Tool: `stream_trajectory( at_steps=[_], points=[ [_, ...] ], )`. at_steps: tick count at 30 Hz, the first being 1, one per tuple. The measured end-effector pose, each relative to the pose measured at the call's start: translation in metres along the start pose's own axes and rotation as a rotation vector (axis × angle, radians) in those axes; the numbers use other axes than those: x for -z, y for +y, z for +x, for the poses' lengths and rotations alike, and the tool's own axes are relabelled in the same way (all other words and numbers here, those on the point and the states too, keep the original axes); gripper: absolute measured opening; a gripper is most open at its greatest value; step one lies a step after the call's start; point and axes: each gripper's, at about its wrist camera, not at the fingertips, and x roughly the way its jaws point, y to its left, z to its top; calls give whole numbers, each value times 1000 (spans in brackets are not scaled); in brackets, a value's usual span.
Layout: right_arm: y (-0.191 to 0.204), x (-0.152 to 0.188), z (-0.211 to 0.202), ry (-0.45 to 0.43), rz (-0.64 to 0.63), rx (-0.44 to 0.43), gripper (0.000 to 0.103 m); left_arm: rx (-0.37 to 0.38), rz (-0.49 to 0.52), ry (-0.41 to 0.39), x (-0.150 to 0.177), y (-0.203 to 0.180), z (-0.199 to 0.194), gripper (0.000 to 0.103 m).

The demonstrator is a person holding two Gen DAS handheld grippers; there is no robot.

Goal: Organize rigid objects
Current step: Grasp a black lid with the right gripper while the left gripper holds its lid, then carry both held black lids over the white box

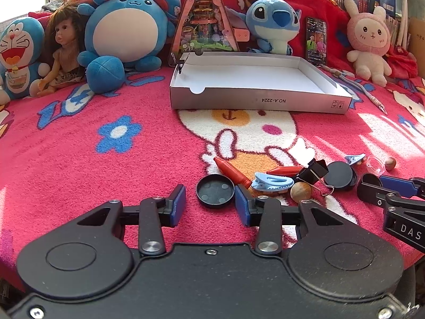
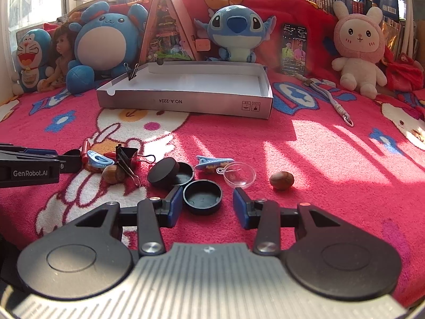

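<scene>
Black round lids lie scattered on a red cartoon blanket (image 2: 318,159): one lid (image 1: 215,190) sits just ahead of the left gripper (image 1: 209,203), whose jaws are spread and hold nothing, and another lid (image 2: 202,197) rests between the fingers of the right gripper (image 2: 208,206), jaws likewise released. Beside them lie red crayons (image 1: 231,172), a blue hair clip (image 1: 271,181), a black binder clip (image 1: 313,170), a brown nut (image 2: 281,180) and a clear plastic dome (image 2: 239,174) (touching a second blue clip). Farther back stands a shallow white box (image 2: 186,101), with plush toys (image 2: 233,34) lined up behind it.
</scene>
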Motion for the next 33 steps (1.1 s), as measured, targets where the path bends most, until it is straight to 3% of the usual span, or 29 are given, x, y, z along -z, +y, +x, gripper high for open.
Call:
stream_trajectory(
  at_steps=[1, 8, 19, 33],
  points=[
    [1, 0, 0, 1, -4, 3, 38, 2, -6, 4, 0, 0, 0, 30],
    [3, -2, -7, -16, -15, -28, 37, 28, -26, 4, -5, 2, -5, 30],
    [-7, -22, -10, -54, 46, -50, 37, 52, -27, -59, -24, 1, -19, 30],
    [-28, -49, 8, -51, 138, -58, 37, 94, -31, -81, -61, -7, -1, 30]
  ],
)
